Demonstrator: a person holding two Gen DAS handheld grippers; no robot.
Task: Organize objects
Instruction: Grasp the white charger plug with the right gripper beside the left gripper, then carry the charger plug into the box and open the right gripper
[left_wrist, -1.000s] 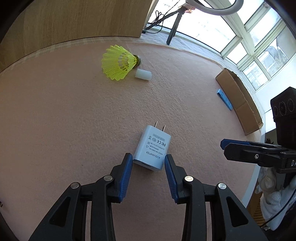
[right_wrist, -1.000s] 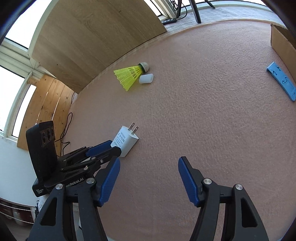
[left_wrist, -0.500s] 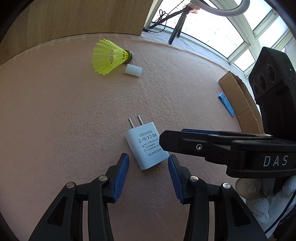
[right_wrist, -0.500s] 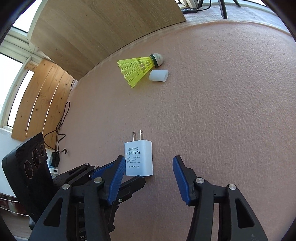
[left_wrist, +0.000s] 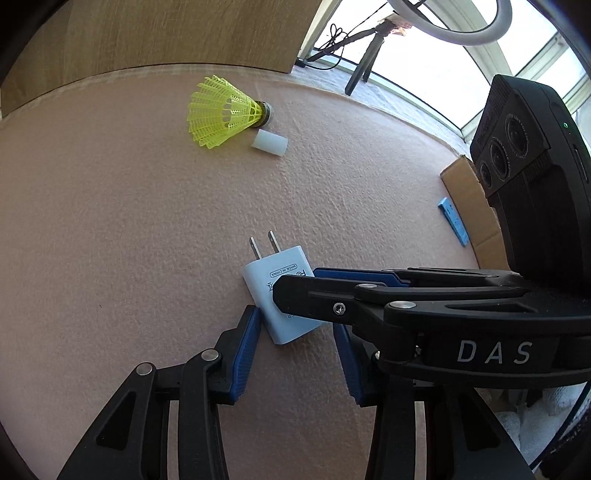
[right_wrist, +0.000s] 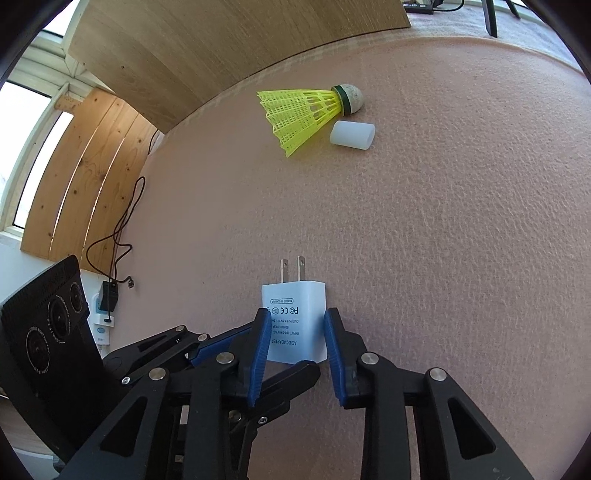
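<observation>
Two grippers crowd one white charger (right_wrist: 294, 321) lying flat on the pink felt mat (right_wrist: 443, 240). Right gripper (right_wrist: 295, 332): jaws closing, blue pads on either side of the charger body, both about touching its long sides; hard to tell if they press yet. Left gripper (left_wrist: 295, 345): jaws part spread and closing slightly, the charger's rear corner between them, left pad against its edge, right pad (left_wrist: 345, 354) apart from it and partly hidden under the right gripper's black finger, which crosses over the charger in the left wrist view. Charger prongs (right_wrist: 293, 269) point away from both grippers, label side up.

Well beyond the charger's prongs: yellow shuttlecock (right_wrist: 306, 110) on its side, cork end to the right in the right wrist view, and a small white cylinder (right_wrist: 352, 134) just beside it, about touching the skirt. Right of the charger in the left wrist view, well apart: blue flat strip (left_wrist: 453, 220) beside a cardboard box (left_wrist: 467, 199) at the mat edge. Wood panel (right_wrist: 221, 44) stands behind the shuttlecock.
</observation>
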